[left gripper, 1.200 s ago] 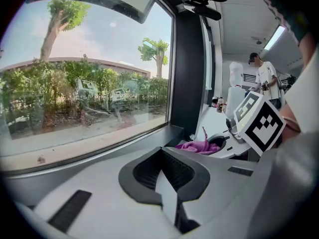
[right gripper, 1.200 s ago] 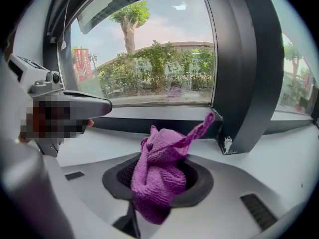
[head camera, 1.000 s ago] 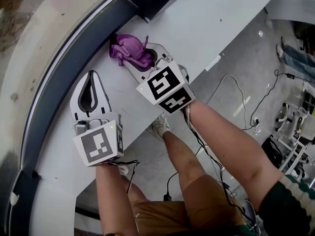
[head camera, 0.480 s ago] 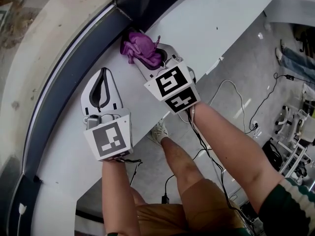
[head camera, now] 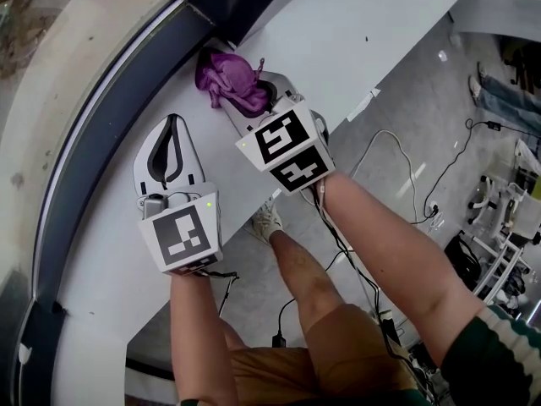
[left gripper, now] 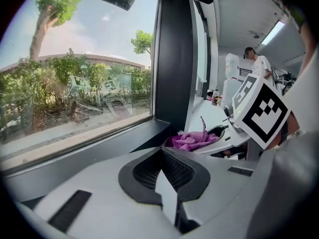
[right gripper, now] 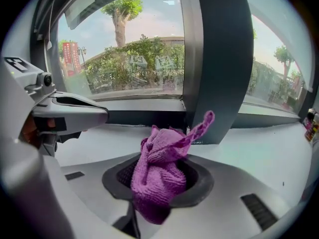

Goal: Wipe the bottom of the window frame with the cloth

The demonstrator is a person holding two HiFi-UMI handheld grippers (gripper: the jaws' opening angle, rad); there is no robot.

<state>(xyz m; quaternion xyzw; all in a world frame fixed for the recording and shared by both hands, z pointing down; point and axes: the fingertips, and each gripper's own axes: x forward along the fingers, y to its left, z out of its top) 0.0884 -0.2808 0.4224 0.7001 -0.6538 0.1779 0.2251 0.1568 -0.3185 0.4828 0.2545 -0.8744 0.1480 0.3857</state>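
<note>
Clamped in right tool [head camera: 245, 101]: purple cloth [head camera: 226, 79], bunched at tips, beside window frame [head camera: 110, 125]; left tool [head camera: 172, 123] closed, empty.

The head camera looked steeply down from above onto the white sill [head camera: 355, 32], taking in the person's legs [head camera: 308, 269] and the floor [head camera: 423, 134] beneath. The left gripper [head camera: 172, 122] camera sat low over the sill and faced along its jaws toward the window's dark post [left gripper: 174, 59], while the right gripper [head camera: 256, 94] camera, very near the purple cloth [right gripper: 158, 176], faced that same post. All three views shared cloth and post, and each gripper camera caught the other gripper at its edge.
</note>
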